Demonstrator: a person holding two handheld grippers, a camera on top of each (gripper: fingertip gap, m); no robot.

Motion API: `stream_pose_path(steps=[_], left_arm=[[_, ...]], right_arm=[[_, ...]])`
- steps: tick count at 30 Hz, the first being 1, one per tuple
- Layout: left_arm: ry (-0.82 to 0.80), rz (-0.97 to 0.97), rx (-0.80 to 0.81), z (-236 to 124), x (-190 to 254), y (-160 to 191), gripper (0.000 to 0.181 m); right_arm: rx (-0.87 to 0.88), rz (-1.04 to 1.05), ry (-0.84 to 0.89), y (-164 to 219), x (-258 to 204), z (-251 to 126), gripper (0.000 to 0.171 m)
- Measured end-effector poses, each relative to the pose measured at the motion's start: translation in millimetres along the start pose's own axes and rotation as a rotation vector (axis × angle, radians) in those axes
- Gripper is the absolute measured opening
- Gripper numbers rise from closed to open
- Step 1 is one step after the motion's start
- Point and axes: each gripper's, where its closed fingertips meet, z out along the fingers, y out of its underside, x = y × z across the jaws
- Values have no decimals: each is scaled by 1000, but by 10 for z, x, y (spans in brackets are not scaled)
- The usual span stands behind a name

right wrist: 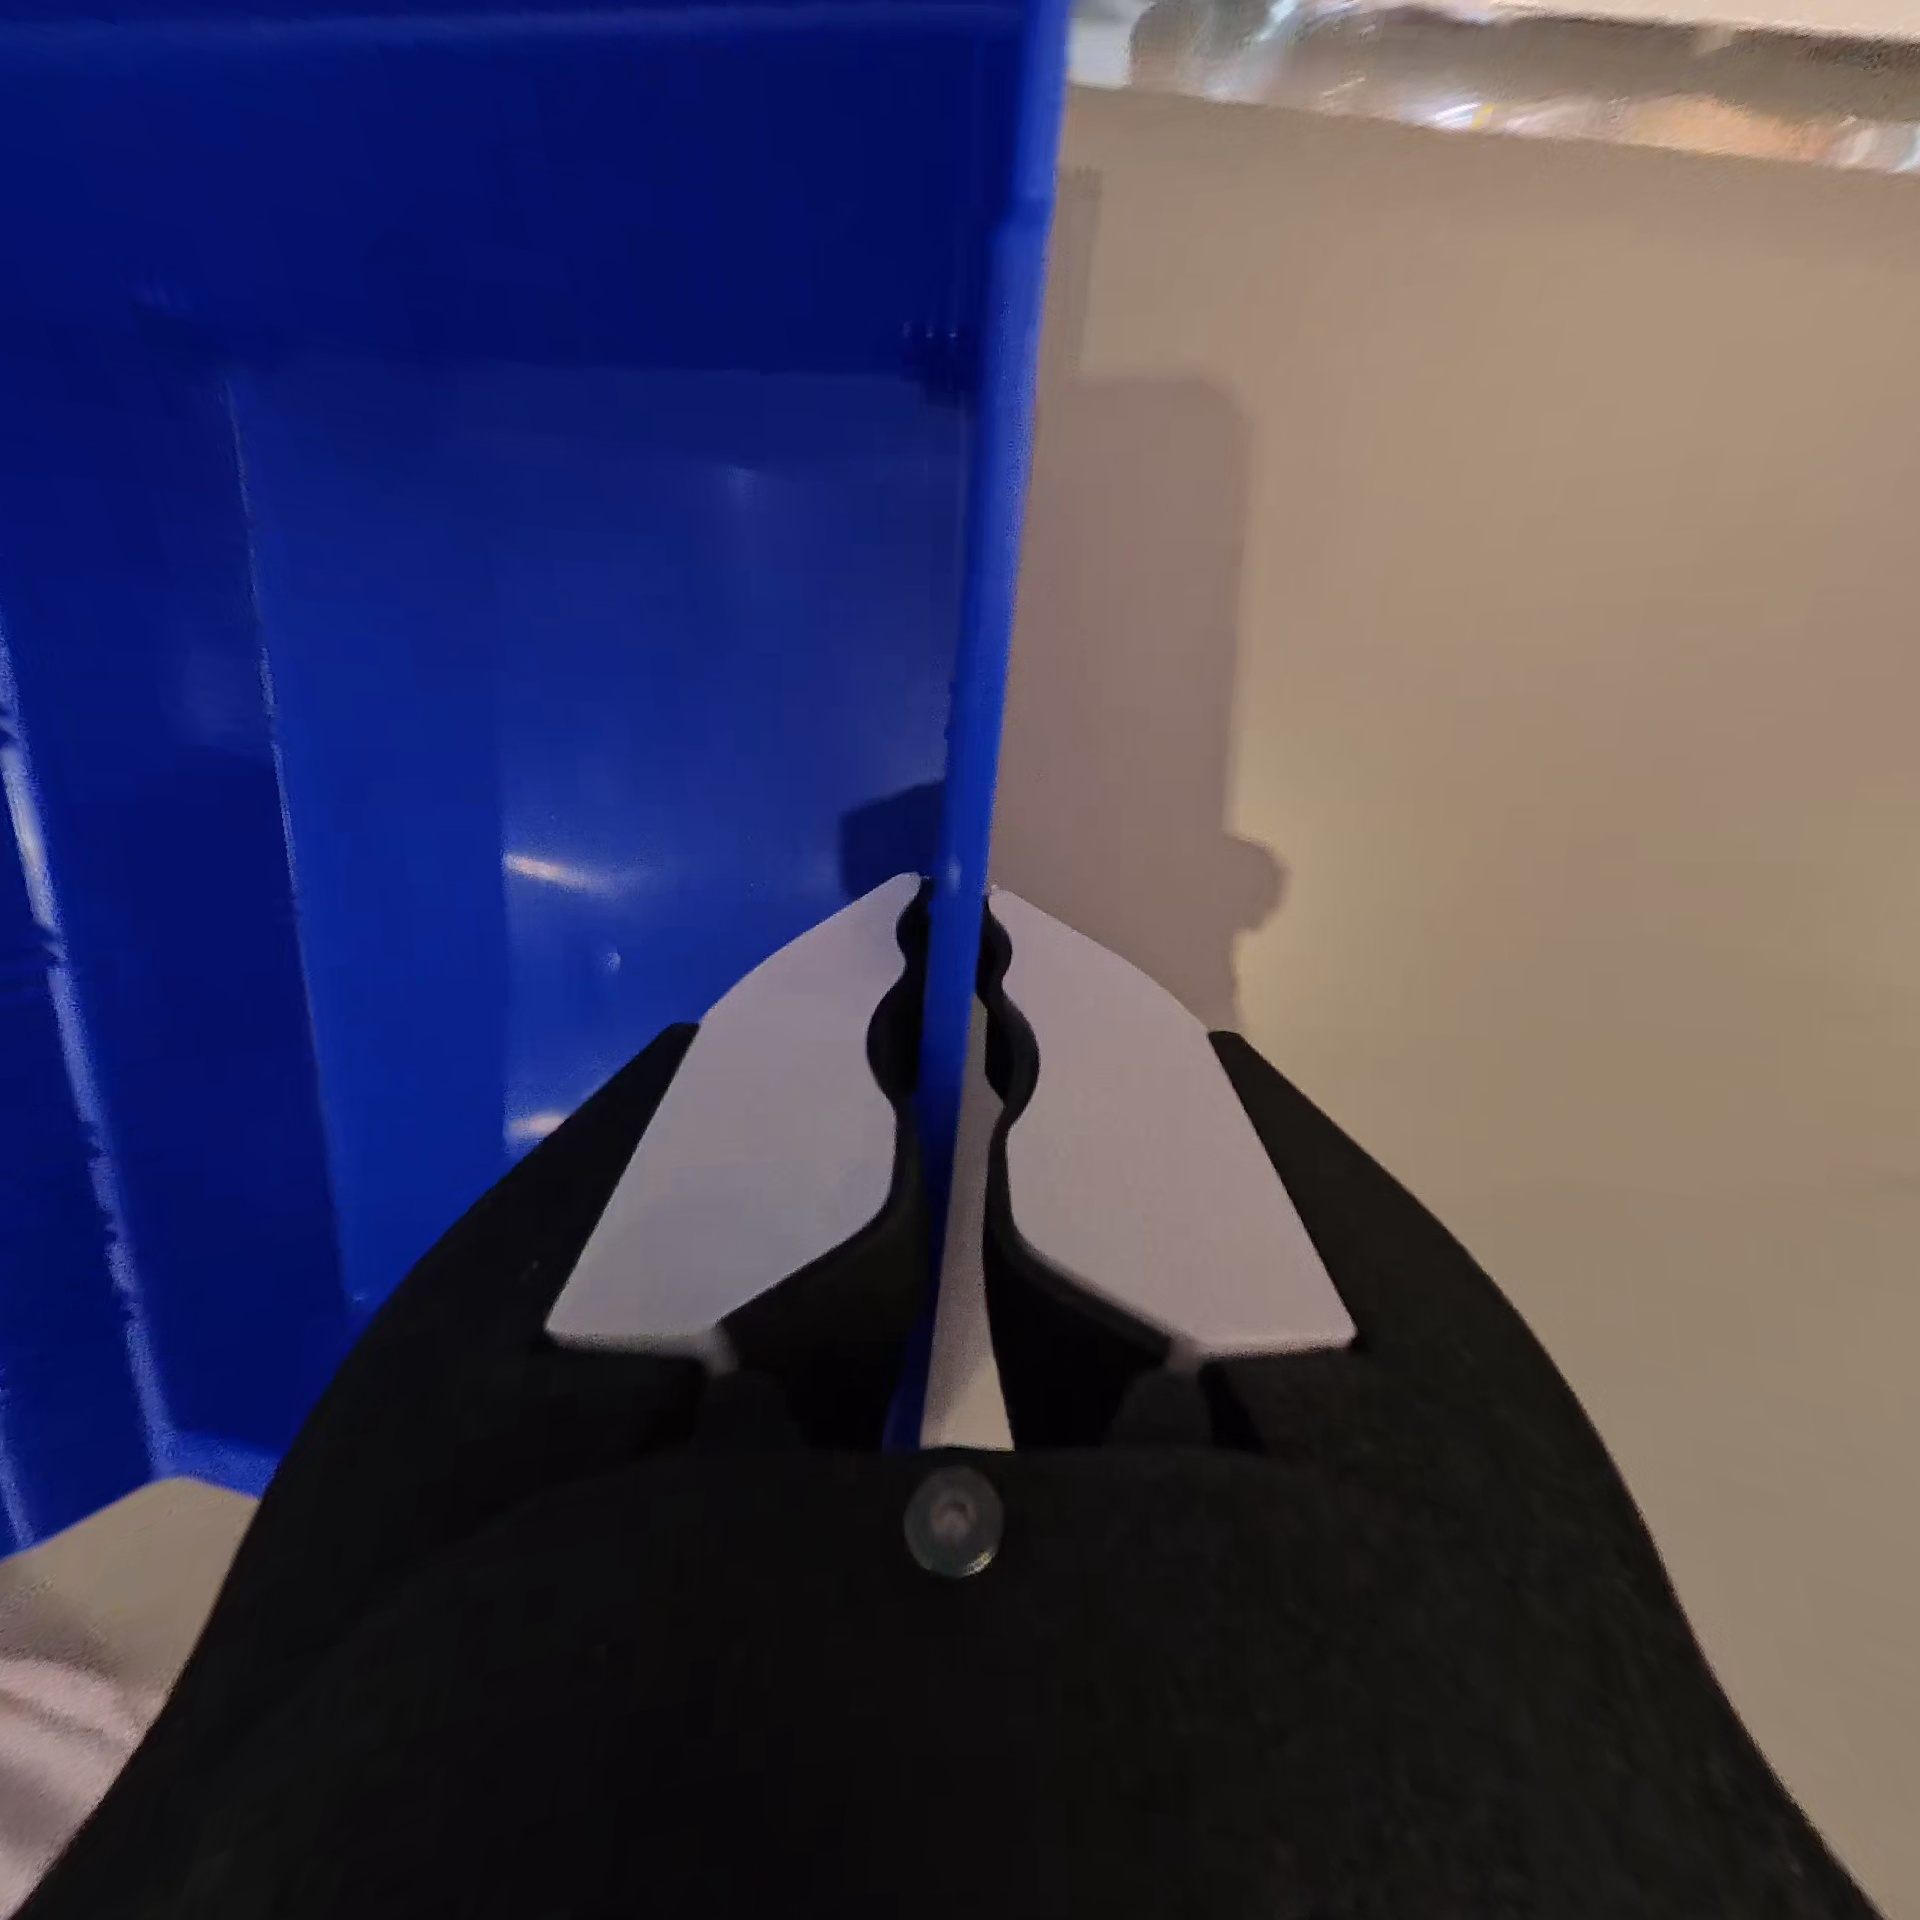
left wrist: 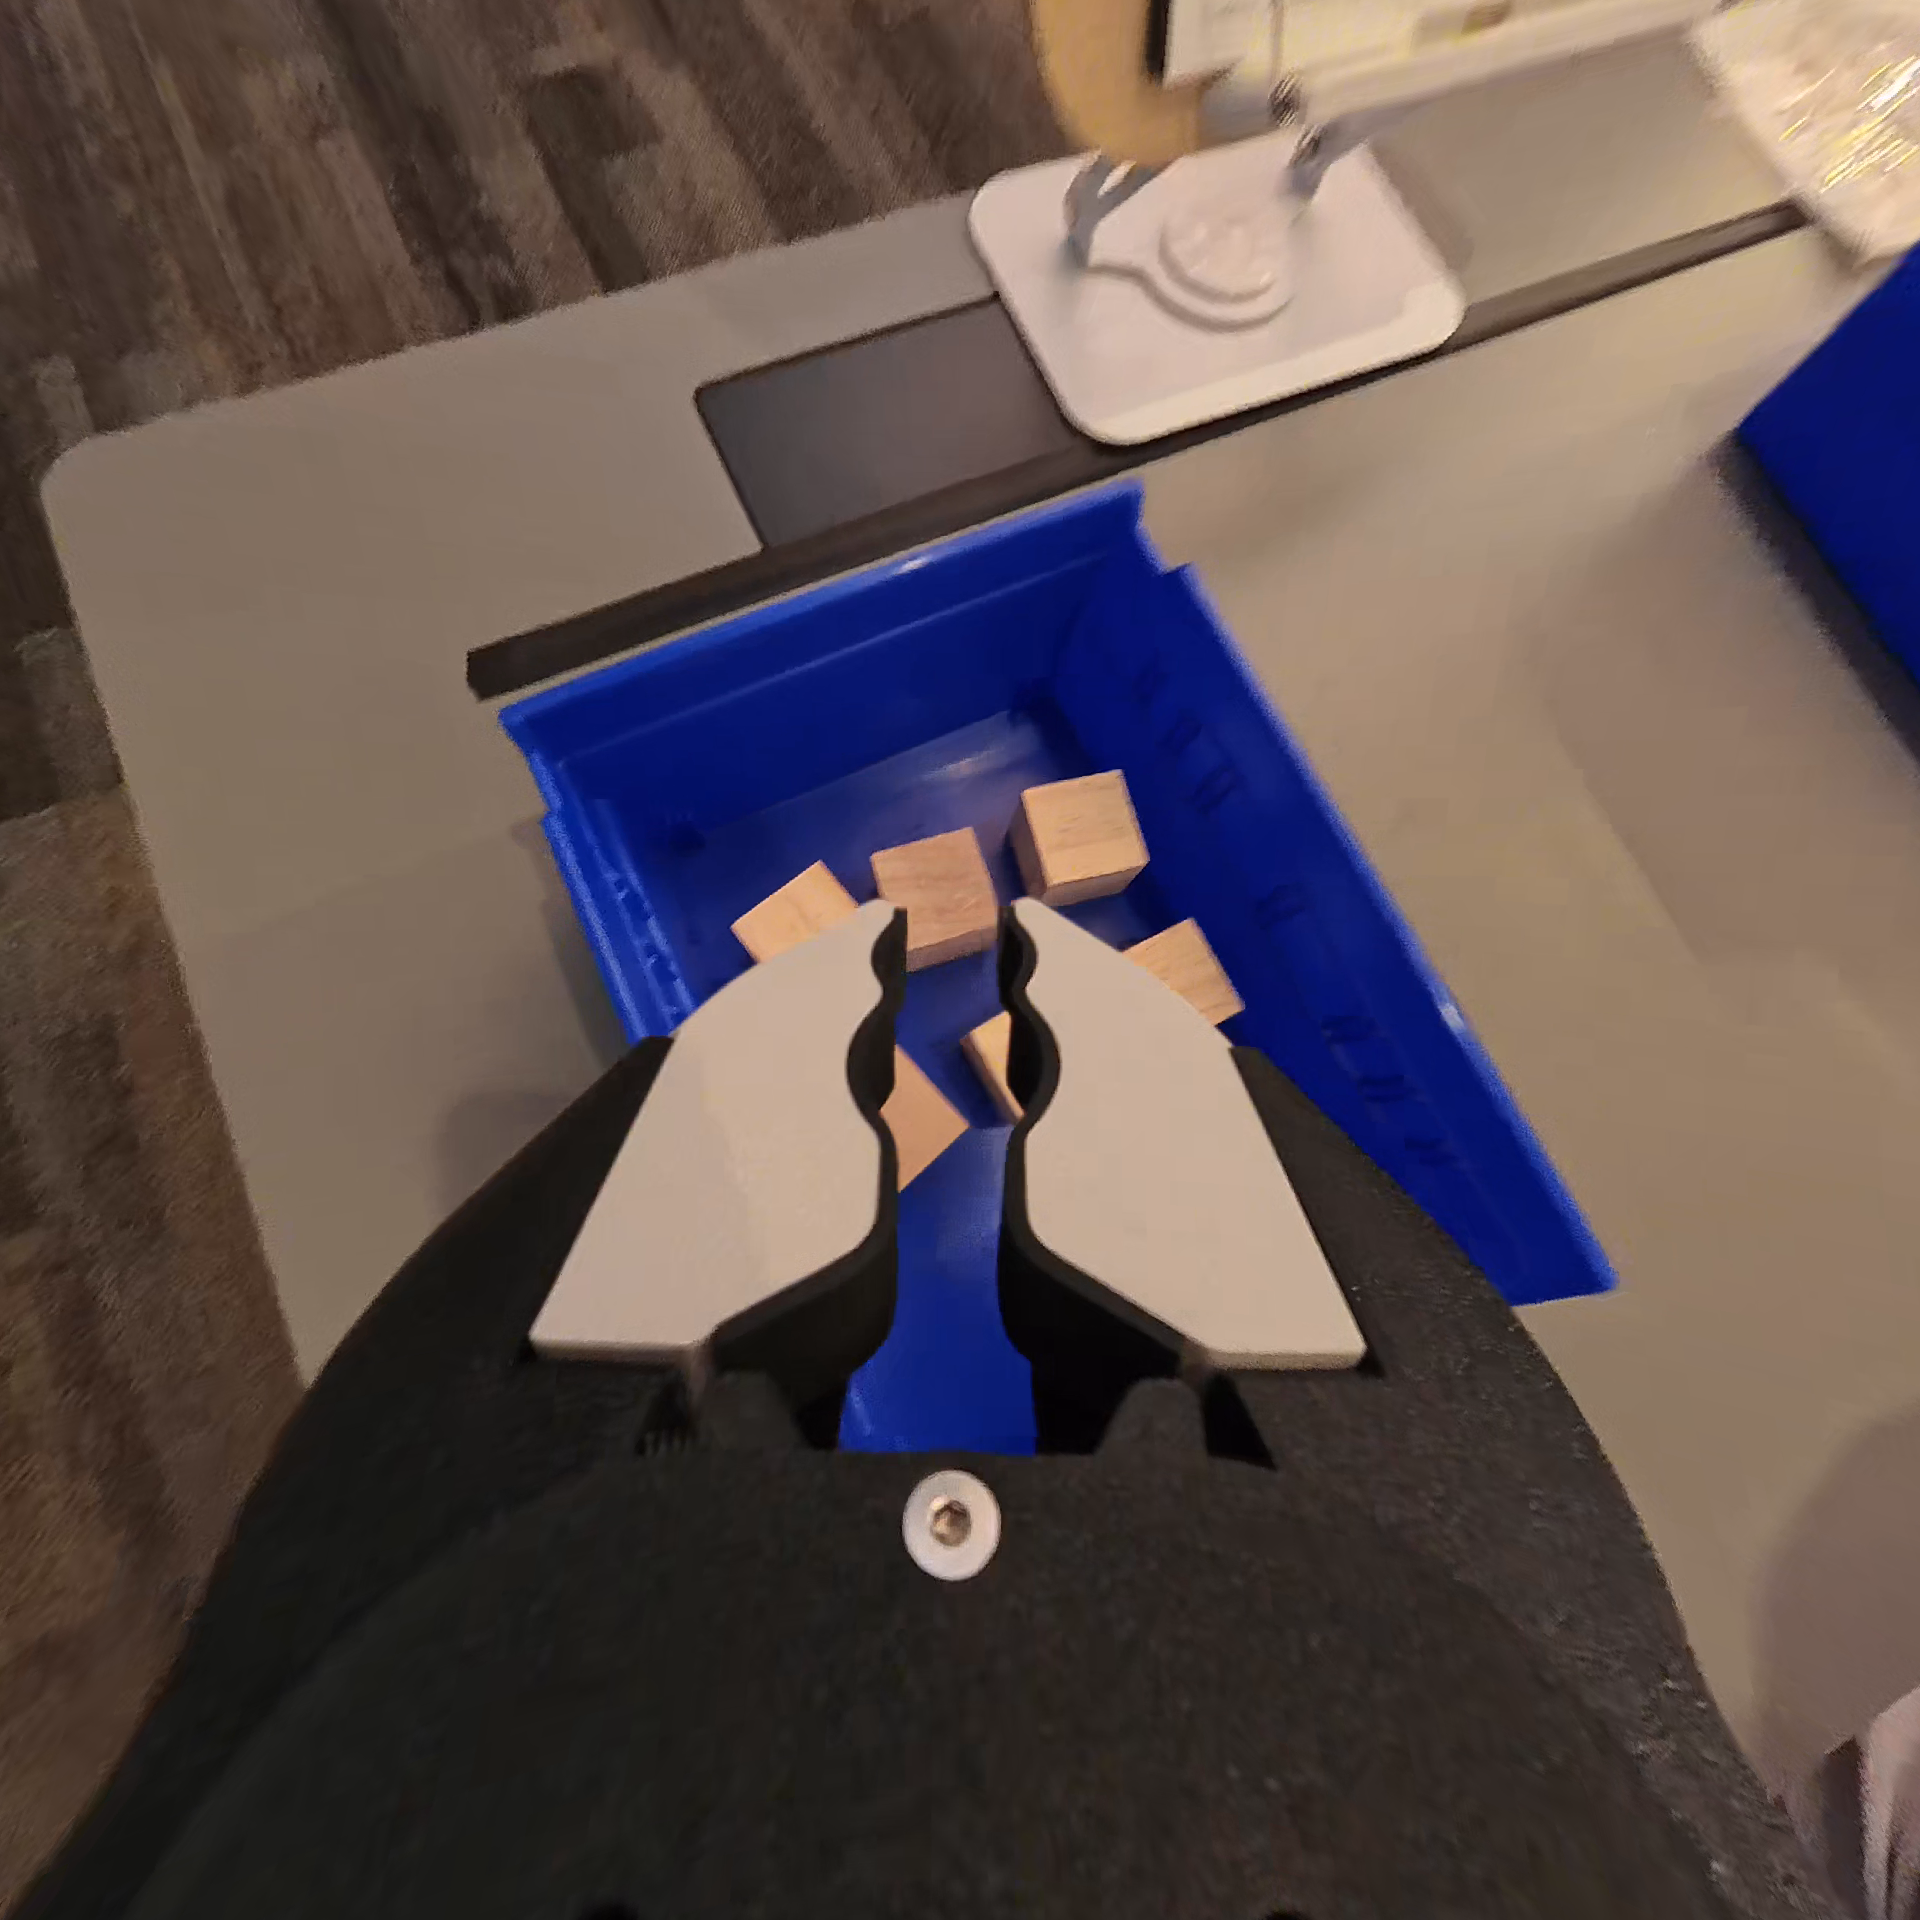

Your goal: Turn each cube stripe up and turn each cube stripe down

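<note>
Several plain wooden cubes lie in a blue bin (left wrist: 1299, 831) on the grey table; no stripe shows on any visible face. Among them are a far right cube (left wrist: 1081, 831), a middle cube (left wrist: 930, 894) and a left cube (left wrist: 795, 914). My left gripper (left wrist: 953, 914) is open and empty, hovering over the bin with its tips just in front of the middle cube; it hides parts of two nearer cubes (left wrist: 920, 1127). My right gripper (right wrist: 956, 888) is shut on the thin right wall (right wrist: 997, 520) of a second blue bin (right wrist: 520, 623), whose visible inside holds nothing.
The second blue bin also shows at the right edge of the left wrist view (left wrist: 1849, 447). A white stand base (left wrist: 1216, 301) and a black panel (left wrist: 862, 436) sit behind the first bin. The table (left wrist: 312, 623) ends at the left over carpeted floor (left wrist: 156, 260).
</note>
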Motion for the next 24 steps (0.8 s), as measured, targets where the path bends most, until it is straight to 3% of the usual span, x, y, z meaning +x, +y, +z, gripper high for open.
stream_pose_path(steps=[5, 9, 12, 16, 20, 24], left_arm=[[261, -44, 253, -361, 385, -352, 18], [602, -96, 453, -790, 723, -545, 20], [751, -114, 570, -1026, 779, -605, 16], [662, -72, 566, -1000, 697, -566, 19], [682, 37, 620, -1111, 851, -609, 19], [593, 191, 644, -1114, 996, -633, 21]], right_arm=[[27, -68, 65, -38, 336, -50, 7], [23, -187, 89, -57, 366, -50, 8], [18, -217, 66, -38, 341, -53, 8], [19, -179, 47, -22, 336, -56, 8], [31, -190, 54, -21, 335, -73, 8], [161, -208, 65, -154, 325, -268, 8]])
